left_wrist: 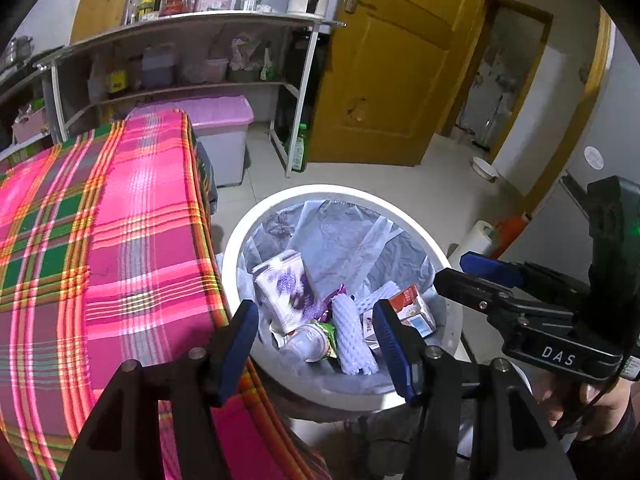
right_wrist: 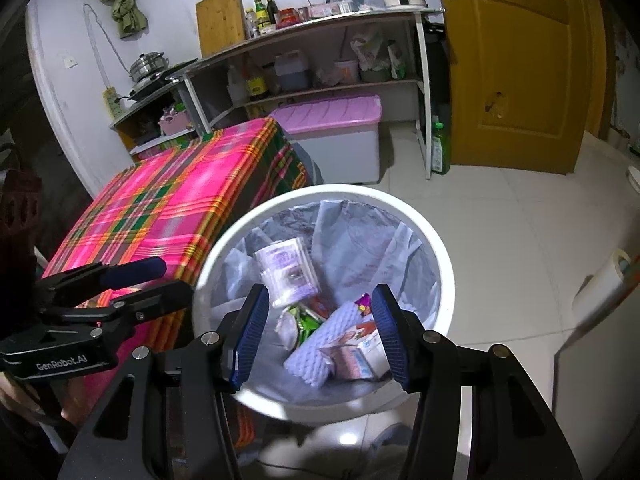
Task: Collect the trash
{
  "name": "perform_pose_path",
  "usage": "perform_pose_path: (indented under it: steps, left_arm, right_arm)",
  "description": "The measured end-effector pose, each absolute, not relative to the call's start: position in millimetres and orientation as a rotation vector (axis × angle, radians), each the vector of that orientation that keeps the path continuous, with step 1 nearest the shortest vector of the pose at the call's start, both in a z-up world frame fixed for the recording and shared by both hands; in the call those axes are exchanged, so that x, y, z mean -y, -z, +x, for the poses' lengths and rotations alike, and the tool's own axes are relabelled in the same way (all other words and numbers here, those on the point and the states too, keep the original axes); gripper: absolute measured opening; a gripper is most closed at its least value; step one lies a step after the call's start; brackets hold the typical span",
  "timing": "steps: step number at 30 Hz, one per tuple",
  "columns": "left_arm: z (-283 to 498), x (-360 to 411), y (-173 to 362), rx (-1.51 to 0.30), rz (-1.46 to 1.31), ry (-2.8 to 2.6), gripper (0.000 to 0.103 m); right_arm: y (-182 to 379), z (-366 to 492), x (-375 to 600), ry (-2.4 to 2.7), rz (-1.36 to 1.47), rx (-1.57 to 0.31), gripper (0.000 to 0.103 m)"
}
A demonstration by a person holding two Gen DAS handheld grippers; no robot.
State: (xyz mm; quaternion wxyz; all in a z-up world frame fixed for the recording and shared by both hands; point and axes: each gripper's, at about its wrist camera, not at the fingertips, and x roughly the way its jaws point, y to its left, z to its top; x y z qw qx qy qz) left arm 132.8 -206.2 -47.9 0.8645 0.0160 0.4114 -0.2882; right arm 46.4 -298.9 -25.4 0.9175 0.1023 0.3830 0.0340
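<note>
- White trash bin (left_wrist: pixel 448 264), lined with a clear bag, stood on the tiled floor, touching the corner of the plaid-covered table (left_wrist: pixel 120 240).
- Beyond the bin: pink-lidded storage box (left_wrist: pixel 224 112), shelf unit (left_wrist: pixel 192 24), yellow door (left_wrist: pixel 400 60).
- Inside the bin, counted: one purple carton (left_wrist: pixel 284 288), one foam fruit net (left_wrist: pixel 352 336) lying lengthwise toward the rim, one red-white box (left_wrist: pixel 412 304), one clear cup (left_wrist: pixel 306 340).
- Left gripper (left_wrist: pixel 316 344) and right gripper (right_wrist: pixel 316 336) hung over the bin, both spread wide, nothing between their fingers.
</note>
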Motion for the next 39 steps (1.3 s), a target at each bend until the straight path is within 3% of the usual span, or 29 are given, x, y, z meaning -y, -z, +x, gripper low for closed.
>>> perform_pose_path:
  steps: [25,39]
  left_arm:
    - [43,148,3,-0.672,0.045,0.516,0.059]
    - [3,128,-8,-0.615,0.043,0.494,0.059]
  right_arm:
    - [-23,-37,231,-0.079,0.094,-0.682,0.058]
    - [-23,-58,218,-0.095,0.097,-0.661,0.058]
